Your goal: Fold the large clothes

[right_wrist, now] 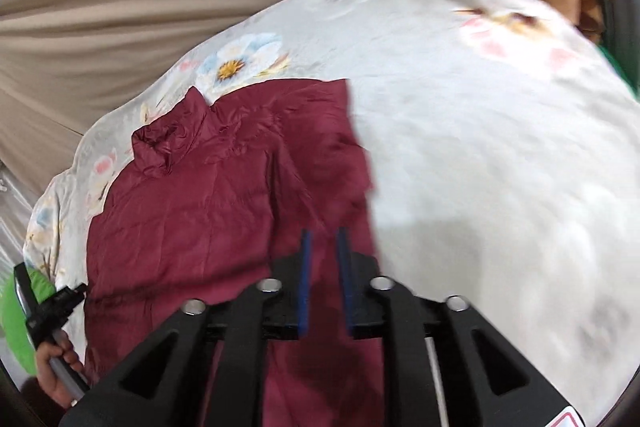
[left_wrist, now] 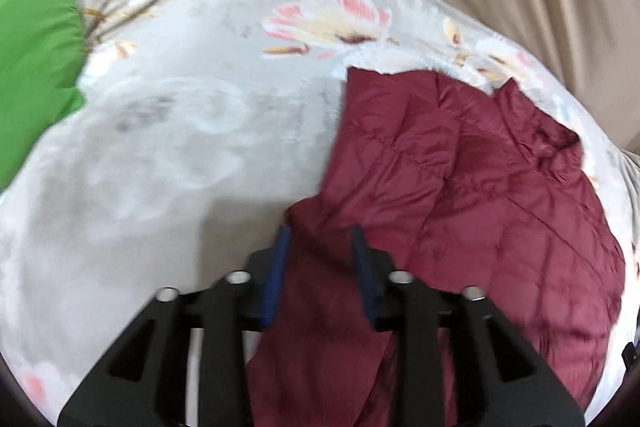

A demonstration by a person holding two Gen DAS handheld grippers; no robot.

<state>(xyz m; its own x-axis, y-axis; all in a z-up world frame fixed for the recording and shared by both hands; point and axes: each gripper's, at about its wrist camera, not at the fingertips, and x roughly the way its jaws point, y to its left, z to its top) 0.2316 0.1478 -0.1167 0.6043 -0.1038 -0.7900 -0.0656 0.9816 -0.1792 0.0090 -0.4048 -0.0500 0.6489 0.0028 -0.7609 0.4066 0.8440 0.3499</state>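
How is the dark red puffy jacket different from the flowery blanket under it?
The jacket is plain maroon; the blanket is pale with printed flowers. The jacket is quilted with stitched lines; the blanket looks smooth. The jacket covers only part of the blanket, which spreads wider. Both are soft fabric, lying spread out.

1. Light is soft, even and fairly bright in both my wrist views; I can't tell its source.
2. Ahead of my left gripper (left_wrist: 320,233), a pale grey shadow falls on the floral bedspread (left_wrist: 208,131); a similar shadow lies right of my right gripper (right_wrist: 323,233).
3. Motion blur smears the bedspread's print and the maroon jacket (left_wrist: 460,187) near the fingers.
4. Fisheye bending curves everything outward, with dark corners at the frame edges.
5. No glare.
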